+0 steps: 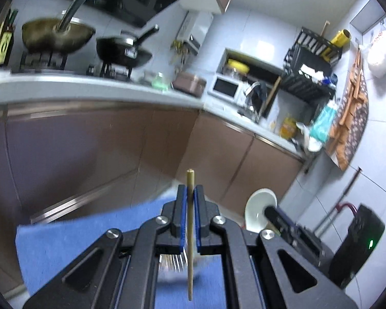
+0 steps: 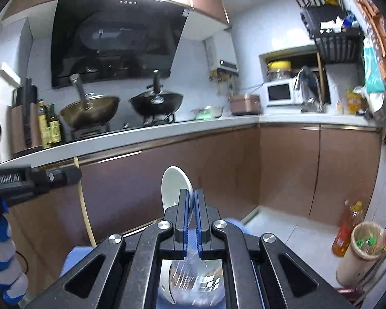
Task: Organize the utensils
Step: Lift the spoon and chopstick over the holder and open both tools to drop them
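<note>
**Chopstick in my left fingers, spoon in my right**

My left gripper is clenching a single bamboo chopstick, its blue pads pressing on either side of the shaft. The chopstick is standing nearly upright, its blunt top poking above my fingertips and its lower end hanging down over the blue cloth that is lying beneath me. Just under my jaws a blurred metal utensil holder is showing; I cannot tell what is inside it. Further right, my other gripper is coming into the left wrist view, carrying the white ceramic spoon.

My right gripper is closed tight on that white spoon, pinching it so that the bowl is rising above my fingertips, tilted up and to the left. Below my jaws the shiny holder is sitting on the blue cloth, blurred. At the far left of the right wrist view, my left gripper is holding the chopstick, which is hanging down in front of the brown cabinet doors. Behind everything, two woks are resting on the stove.
</note>
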{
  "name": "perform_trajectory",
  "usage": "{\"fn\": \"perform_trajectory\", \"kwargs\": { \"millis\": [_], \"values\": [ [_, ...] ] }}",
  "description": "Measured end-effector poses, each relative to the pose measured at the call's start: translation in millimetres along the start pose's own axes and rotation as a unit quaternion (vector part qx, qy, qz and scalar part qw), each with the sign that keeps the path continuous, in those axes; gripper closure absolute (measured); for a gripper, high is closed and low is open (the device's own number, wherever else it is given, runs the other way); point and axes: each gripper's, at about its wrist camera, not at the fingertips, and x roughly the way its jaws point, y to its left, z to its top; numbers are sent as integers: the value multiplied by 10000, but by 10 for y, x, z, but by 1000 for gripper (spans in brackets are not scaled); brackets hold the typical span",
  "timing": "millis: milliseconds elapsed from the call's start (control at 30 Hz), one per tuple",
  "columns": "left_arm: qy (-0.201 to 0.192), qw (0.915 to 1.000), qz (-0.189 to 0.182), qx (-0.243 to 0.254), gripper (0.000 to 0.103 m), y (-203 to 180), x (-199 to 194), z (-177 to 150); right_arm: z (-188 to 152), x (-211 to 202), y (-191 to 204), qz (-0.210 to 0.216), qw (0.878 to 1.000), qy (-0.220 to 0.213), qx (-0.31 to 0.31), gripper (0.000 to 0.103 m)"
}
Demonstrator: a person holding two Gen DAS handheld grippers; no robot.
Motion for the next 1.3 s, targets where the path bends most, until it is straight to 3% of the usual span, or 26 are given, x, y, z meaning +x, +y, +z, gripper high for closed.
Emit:
{"fn": "perform_trajectory", "kwargs": {
  "millis": [100, 267, 600, 767, 867, 1133, 1300],
  "values": [
    [-338, 9992, 213, 101, 98, -74, 233, 94, 2, 213, -64, -94, 9999, -107, 80, 98],
    [-555, 9971, 483, 200, 98, -78, 595, 39, -96, 484, -118, -161, 9997, -129, 157, 98],
    [-506, 9971, 571, -21, 98, 75, 1055, -358, -465, 792, -75, -361, 9993, 31, 24, 98],
    [-381, 9974, 606, -10, 94, 170, 1177, -639, -687, 820, -118, -409, 9989, 233, 46, 92],
    [-358, 9975, 599, -53, 78, 212, 1156, -718, -700, 720, -144, -377, 9990, 227, 61, 86],
    [-380, 9970, 681, 1, 67, 218, 807, -745, -494, 246, -191, -454, 9988, -13, 162, 79],
    [-142, 9941, 969, 460, 58, 95, 443, -836, -407, -104, -135, -565, 9983, 35, 108, 57]
  ]
}}
